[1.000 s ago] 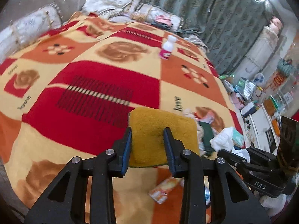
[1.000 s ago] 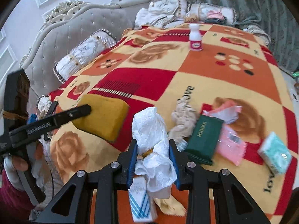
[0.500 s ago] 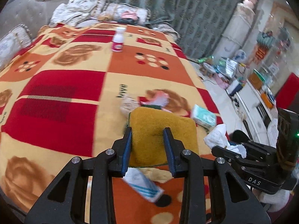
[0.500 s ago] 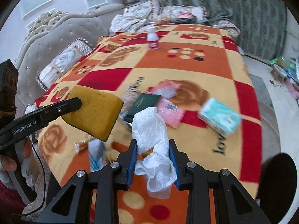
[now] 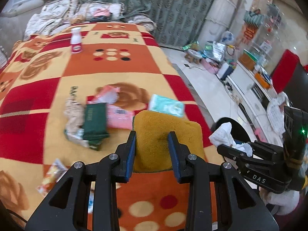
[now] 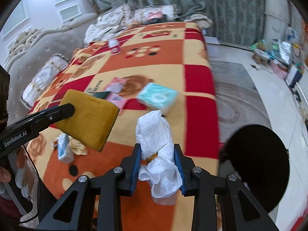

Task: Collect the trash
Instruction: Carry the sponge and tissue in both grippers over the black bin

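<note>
My left gripper (image 5: 152, 138) is shut on a mustard-yellow sponge (image 5: 165, 132) and holds it above the bed's near right corner; the sponge also shows in the right wrist view (image 6: 90, 119). My right gripper (image 6: 156, 152) is shut on a crumpled white tissue (image 6: 156, 136), held over the bed's edge beside a round black bin (image 6: 256, 165). In the left wrist view the tissue (image 5: 223, 132) and right gripper (image 5: 240, 146) sit at right, in front of the bin (image 5: 238, 129).
On the patterned blanket (image 5: 119, 69) lie a teal tissue pack (image 5: 166, 105), a pink packet (image 5: 119, 115), a green packet (image 5: 95, 119), crumpled paper (image 5: 72, 115), wrappers (image 5: 52, 175) and a white bottle (image 5: 76, 40). Pillows line the far end. Cluttered floor lies at right.
Both grippers have swung right, toward the bed's edge, each keeping its load. The black bin has come further into view beside the right gripper.
</note>
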Demonstrator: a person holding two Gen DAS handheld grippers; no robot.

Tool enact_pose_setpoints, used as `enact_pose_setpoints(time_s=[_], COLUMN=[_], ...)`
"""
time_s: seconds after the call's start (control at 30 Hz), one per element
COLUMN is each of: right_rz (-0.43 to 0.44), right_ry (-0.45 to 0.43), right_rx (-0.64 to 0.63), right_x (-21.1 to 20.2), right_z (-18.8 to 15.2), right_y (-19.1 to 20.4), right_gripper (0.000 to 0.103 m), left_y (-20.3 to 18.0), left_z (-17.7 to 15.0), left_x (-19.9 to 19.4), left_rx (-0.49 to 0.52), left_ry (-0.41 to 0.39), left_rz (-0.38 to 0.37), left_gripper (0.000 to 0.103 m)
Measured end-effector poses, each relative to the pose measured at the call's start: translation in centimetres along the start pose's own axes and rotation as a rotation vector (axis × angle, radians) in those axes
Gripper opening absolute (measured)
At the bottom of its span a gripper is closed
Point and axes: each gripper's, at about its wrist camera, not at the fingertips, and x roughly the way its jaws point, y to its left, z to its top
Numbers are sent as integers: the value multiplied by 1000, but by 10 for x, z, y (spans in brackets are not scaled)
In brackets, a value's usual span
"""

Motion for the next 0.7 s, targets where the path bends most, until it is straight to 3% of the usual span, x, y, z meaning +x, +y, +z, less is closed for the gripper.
enact_pose_setpoints(time_s=[0.7], right_rz=[-146], right_ry=[4], right_rx=[219], right_x=[-27], right_z=[-39], right_y=[-132], right_gripper=[31], left_y=[-117], left_z=[4], left_x=[73], left_rx=[127], left_ry=[92], left_rz=[-89], left_gripper=[30])
